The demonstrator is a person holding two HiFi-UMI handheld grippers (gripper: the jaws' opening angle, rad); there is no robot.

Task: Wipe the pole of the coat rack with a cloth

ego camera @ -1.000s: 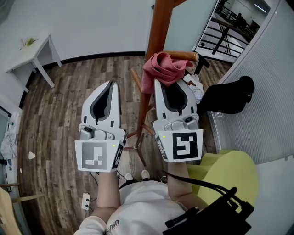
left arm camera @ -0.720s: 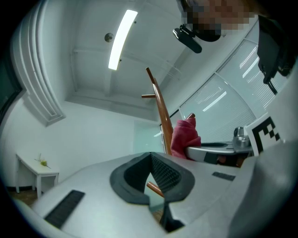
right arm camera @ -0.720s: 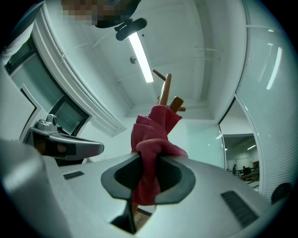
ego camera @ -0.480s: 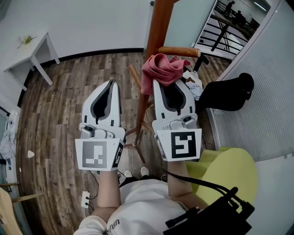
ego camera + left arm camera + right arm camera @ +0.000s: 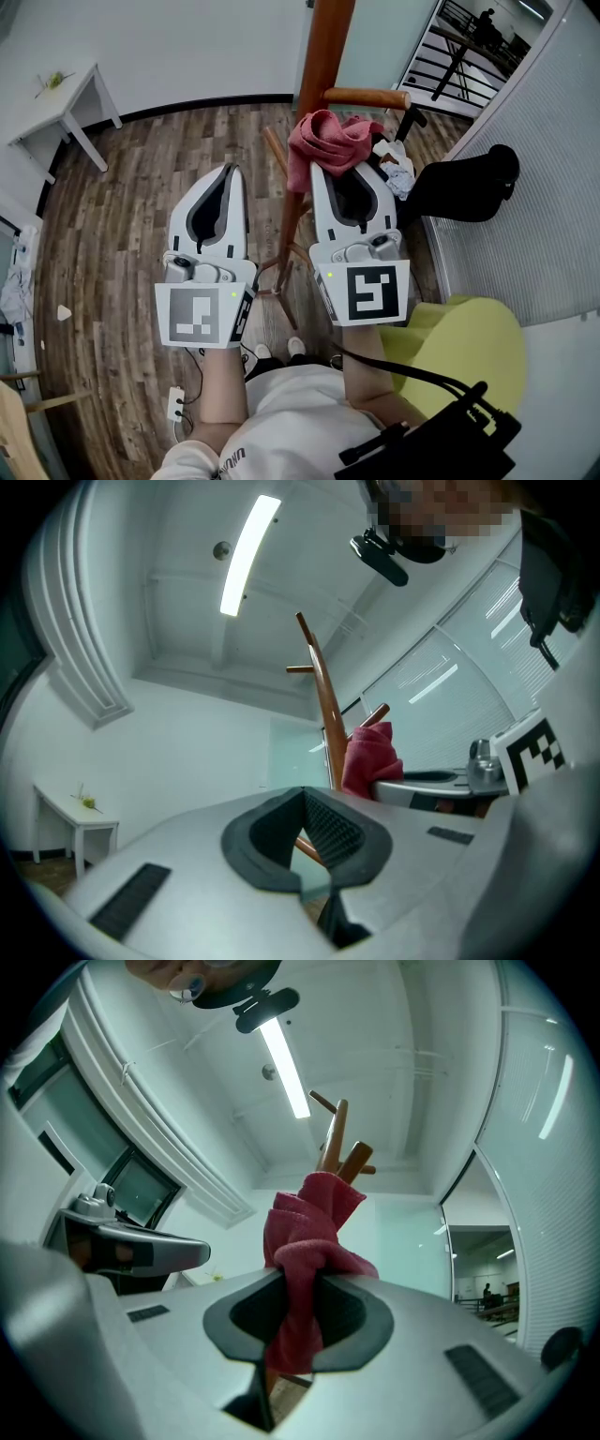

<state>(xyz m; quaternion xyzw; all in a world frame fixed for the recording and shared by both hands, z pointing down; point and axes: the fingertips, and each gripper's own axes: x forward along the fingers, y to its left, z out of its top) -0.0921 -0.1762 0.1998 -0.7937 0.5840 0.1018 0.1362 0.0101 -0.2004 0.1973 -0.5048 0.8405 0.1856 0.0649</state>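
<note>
right gripper [image 5: 296, 1283]: jaws pinching crumpled red-pink terry cloth [image 5: 330, 141], bunched at reddish-brown wooden coat-rack pole [image 5: 321, 66], just beside horizontal wooden peg [image 5: 367, 97]; contact with pole not clear. left gripper [image 5: 302, 795]: jaws pressed together, nothing between, left of pole and apart from it. dark wood-plank floor [image 5: 122, 216] beneath.

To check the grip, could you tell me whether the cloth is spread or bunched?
Bunched: the cloth sits wadded in folds in the right gripper.
</note>
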